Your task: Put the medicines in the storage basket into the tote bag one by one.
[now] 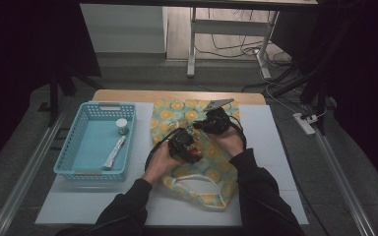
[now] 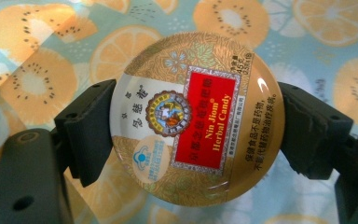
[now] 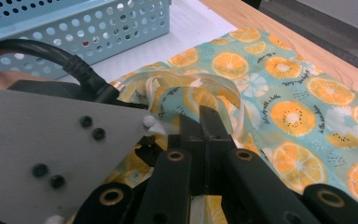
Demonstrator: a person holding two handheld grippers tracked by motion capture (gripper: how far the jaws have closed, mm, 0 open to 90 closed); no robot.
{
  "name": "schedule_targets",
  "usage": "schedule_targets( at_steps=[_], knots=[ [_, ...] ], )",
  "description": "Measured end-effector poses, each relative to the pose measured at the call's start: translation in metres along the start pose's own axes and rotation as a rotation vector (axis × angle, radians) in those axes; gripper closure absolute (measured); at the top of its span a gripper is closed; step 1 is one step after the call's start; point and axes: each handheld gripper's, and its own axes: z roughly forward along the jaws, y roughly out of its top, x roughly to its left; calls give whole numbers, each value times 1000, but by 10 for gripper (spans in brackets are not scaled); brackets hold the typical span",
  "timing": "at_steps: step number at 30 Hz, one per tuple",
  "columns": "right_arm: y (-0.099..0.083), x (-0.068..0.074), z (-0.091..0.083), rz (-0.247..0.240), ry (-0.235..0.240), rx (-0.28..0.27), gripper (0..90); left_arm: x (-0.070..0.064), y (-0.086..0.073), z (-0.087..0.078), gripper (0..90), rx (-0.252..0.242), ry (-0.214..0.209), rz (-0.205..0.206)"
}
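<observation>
The table (image 1: 275, 147) carries a fruit-print cloth bag (image 1: 211, 167), taken here as the landmark, lying flat at the centre with its handles toward the person. Well to the left of the bag stands a blue perforated basket (image 1: 81, 147), which holds a small jar (image 1: 122, 126) and a tube (image 1: 114, 151).

Over the middle of the bag the two grippers meet. The right gripper (image 3: 204, 122) has its jaws closed on a fold of the bag's fabric near the opening and lifts that edge clear of the cloth beneath. The left gripper (image 2: 189, 123) grips a round candy tin (image 2: 196, 119) by its rim, one jaw on either side, label face up, directly above the bag's printed surface.

Judgement: the step in hand appears to be moving the tin either into or out of the bag; the frames do not settle which. If loading, the next move calls for the right gripper to keep the mouth held open while the left gripper carries the tin level under the raised edge before the jaws release. A slack mouth could catch the tin's rim.
</observation>
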Motion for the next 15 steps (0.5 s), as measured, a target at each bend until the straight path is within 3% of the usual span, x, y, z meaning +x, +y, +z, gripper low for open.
schedule_targets(
  at_steps=[5,15],
  knots=[
    [0,-1,0,-1,1,0,900,-2,1,2,186,-11,38,-8],
    [1,1,-2,-2,5,-10,900,-5,0,-18,77,-47,-8,-24]
  ],
)
